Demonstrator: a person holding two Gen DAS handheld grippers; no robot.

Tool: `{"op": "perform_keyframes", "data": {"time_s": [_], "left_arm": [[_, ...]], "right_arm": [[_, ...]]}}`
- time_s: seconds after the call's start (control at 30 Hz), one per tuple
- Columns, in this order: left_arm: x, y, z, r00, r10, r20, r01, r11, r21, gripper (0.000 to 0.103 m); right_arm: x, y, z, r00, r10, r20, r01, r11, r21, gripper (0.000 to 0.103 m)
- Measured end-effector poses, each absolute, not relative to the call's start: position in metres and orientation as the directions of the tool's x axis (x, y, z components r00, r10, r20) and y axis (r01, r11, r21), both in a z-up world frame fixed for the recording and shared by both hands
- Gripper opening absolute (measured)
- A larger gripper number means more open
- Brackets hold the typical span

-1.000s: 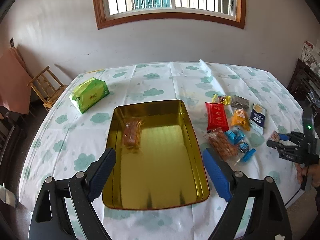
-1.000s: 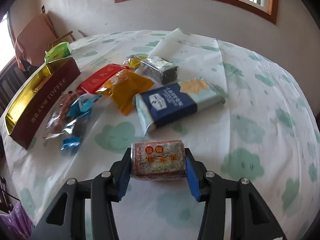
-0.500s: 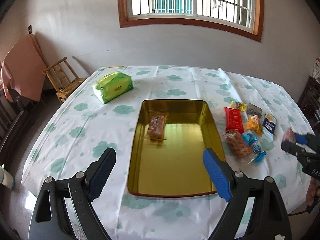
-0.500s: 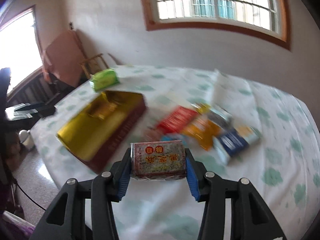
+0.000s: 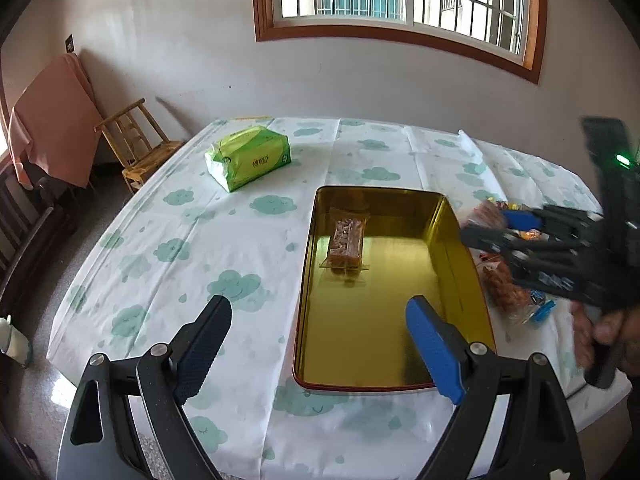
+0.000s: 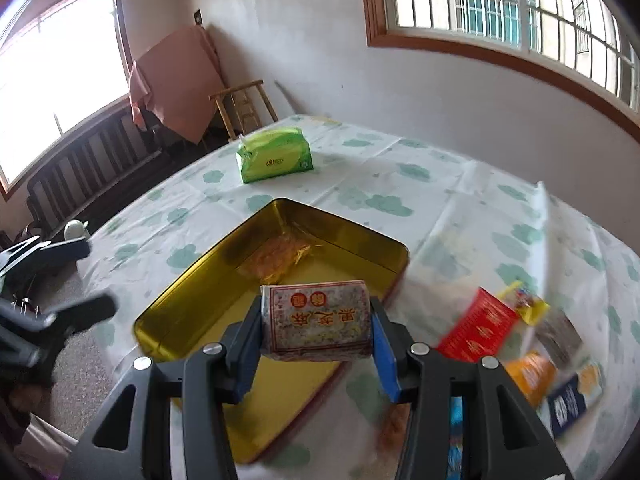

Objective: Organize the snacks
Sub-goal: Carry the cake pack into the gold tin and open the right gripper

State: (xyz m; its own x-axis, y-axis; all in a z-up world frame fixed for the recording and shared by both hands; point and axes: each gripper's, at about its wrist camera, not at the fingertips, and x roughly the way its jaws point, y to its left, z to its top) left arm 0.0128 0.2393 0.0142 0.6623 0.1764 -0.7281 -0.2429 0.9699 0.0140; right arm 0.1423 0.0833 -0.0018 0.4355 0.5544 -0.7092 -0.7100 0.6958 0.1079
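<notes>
Since a second ago the right gripper (image 5: 486,224) has swung in over the gold tin's (image 5: 460,236) right edge in the left wrist view; left gripper (image 5: 320,344) hangs wide apart, holding nothing. Right wrist view: right gripper (image 6: 316,340) is clamped on the red-labelled snack packet (image 6: 316,322), above the tin (image 6: 200,280), where one wrapped snack (image 6: 280,258) already sits.

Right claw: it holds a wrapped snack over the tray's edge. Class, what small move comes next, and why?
Probably lower the right claw into the gold tray and open. It grips the wrapped snack above bare tray floor, near the one snack already inside.
</notes>
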Motion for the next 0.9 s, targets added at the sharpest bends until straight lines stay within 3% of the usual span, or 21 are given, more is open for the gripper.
{"op": "perform_keyframes", "data": {"time_s": [0.9], "left_arm": [[0.031,0.257,-0.011,0.632,0.182,-0.753,-0.229,0.972,0.043,0.087]], "right_arm": [[0.226,0.169,-0.068,0.392,0.385,-0.836,-0.7,0.714,0.001,0.049]]}}
